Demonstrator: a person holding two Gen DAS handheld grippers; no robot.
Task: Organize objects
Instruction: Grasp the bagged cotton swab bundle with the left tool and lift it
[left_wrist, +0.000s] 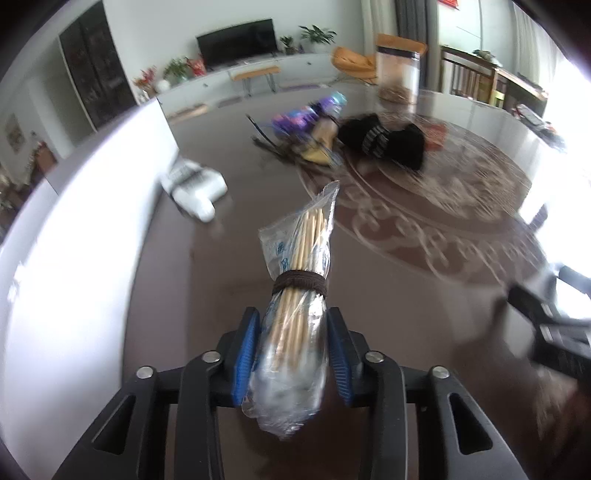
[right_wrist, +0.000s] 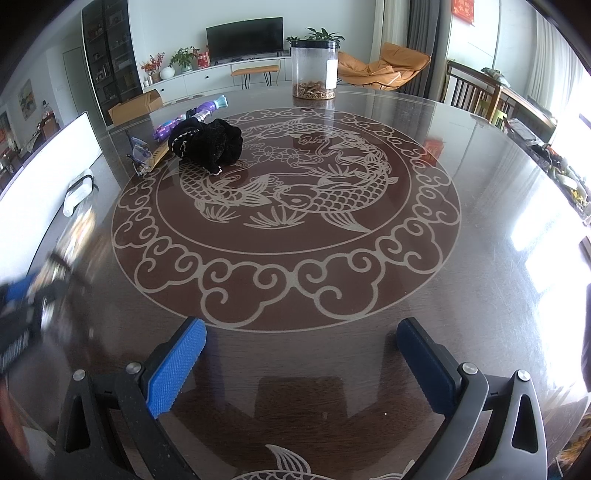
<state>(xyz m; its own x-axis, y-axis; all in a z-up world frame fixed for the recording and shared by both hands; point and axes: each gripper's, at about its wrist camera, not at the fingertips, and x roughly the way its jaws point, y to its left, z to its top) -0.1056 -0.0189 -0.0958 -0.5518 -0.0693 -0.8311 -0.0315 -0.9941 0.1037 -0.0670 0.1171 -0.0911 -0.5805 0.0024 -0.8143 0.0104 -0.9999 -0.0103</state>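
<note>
Beyond the fingers, across the room: television (right_wrist: 244, 37) on a long white cabinet (right_wrist: 221, 75), potted plants (right_wrist: 325, 34), orange lounge chair (right_wrist: 384, 70), dark shelving unit (right_wrist: 110, 62) at left.

Brown table (right_wrist: 480, 258), pale fish pattern

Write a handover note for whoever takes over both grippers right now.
Left gripper: shut on the plastic-wrapped bundle of bamboo skewers, above the table.
Right gripper: open, empty, over the dark round table with fish pattern.
On the table: black fuzzy cloth, purple packet, clear jar with black lid, white item.
Done: skewers gripped. Left: place them, sort the rest.
</note>
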